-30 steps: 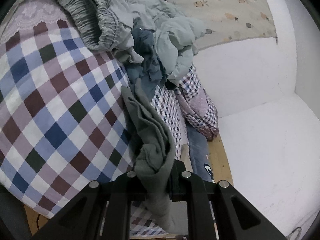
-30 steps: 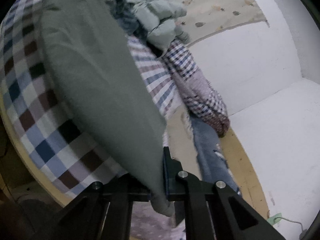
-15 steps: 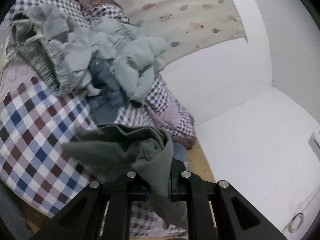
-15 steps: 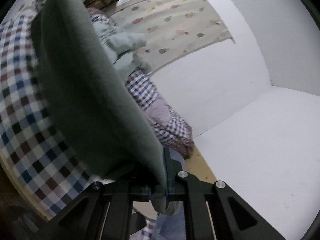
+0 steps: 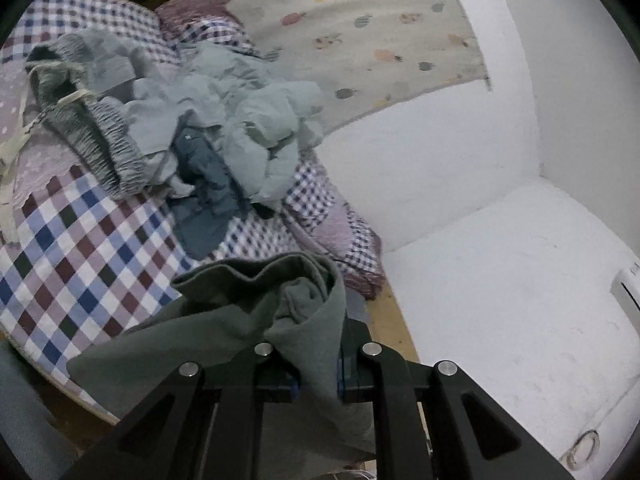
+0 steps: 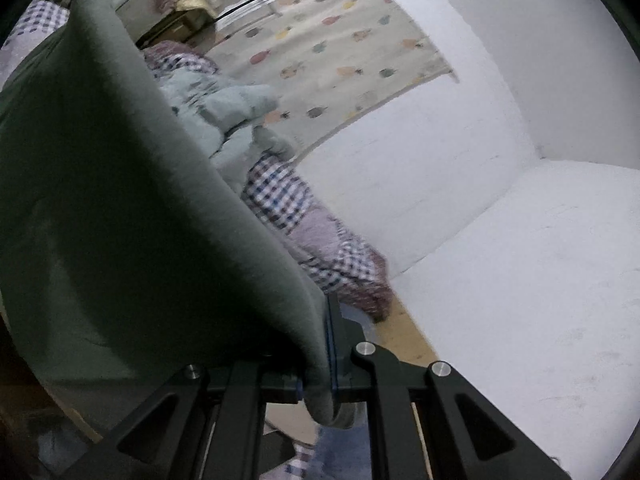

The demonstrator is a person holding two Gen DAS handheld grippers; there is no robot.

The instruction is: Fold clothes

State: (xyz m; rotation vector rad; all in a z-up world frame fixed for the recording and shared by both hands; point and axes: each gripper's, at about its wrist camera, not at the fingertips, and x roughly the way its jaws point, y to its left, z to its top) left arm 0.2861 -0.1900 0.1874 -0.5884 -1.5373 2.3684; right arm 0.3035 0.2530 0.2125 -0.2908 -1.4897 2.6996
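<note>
A grey-green garment (image 5: 256, 312) hangs between both grippers, lifted off the checked bed cover (image 5: 80, 248). My left gripper (image 5: 316, 376) is shut on a bunched corner of it, folds piling up just above the jaws. In the right wrist view the same garment (image 6: 120, 208) stretches taut as a broad sheet up and to the left, and my right gripper (image 6: 320, 376) is shut on its lower edge. The cloth hides most of the bed in that view.
A heap of unfolded clothes (image 5: 192, 120) lies further up the bed: pale grey-blue pieces, a dark blue one, a ribbed grey waistband. A rumpled checked quilt (image 5: 340, 236) hangs off the bed's edge by the white wall (image 5: 440, 168). A fruit-print cloth (image 5: 360, 28) hangs behind.
Both grippers have risen and tilted up with the garment. It has come off the bed and spread out between them; more wall and less bed shows now.
</note>
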